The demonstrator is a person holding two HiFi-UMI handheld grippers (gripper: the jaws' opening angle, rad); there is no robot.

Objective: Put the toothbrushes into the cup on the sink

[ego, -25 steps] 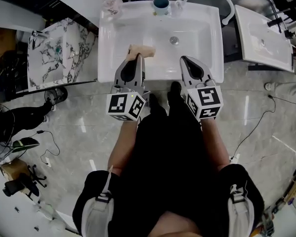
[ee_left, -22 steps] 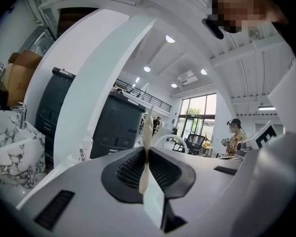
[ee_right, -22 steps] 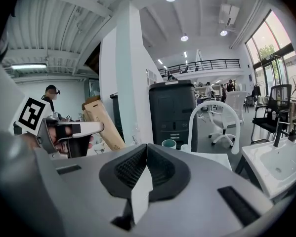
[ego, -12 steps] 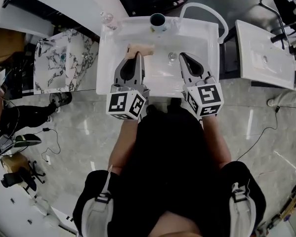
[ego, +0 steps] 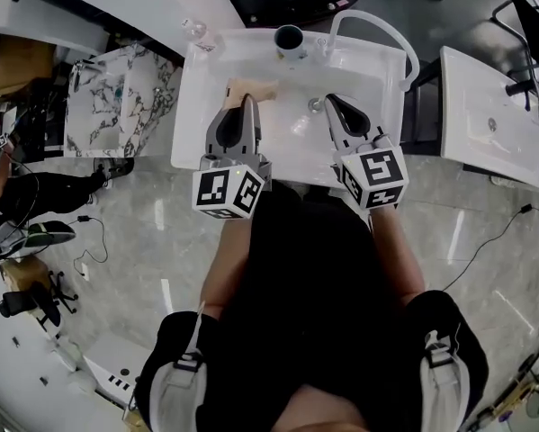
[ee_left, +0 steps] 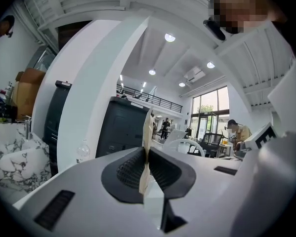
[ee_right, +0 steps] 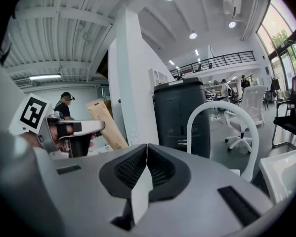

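My left gripper hangs over the left part of the white sink, shut on a flat tan paper package. In the left gripper view the package stands edge-on between the closed jaws of my left gripper. My right gripper is over the basin near the drain, shut with nothing in it. From the right gripper view its jaws meet with no gap, and the tan package shows to the left. A dark cup stands on the sink's back rim. No bare toothbrush is visible.
A white arched faucet curves over the sink's back right. A small clear glass object sits at the back left corner. A marbled slab lies to the left and a second white sink to the right. A dark cabinet stands behind.
Both grippers stay shut and have edged a little farther over the basin. The head view has drifted, so the sink sits higher in the frame.
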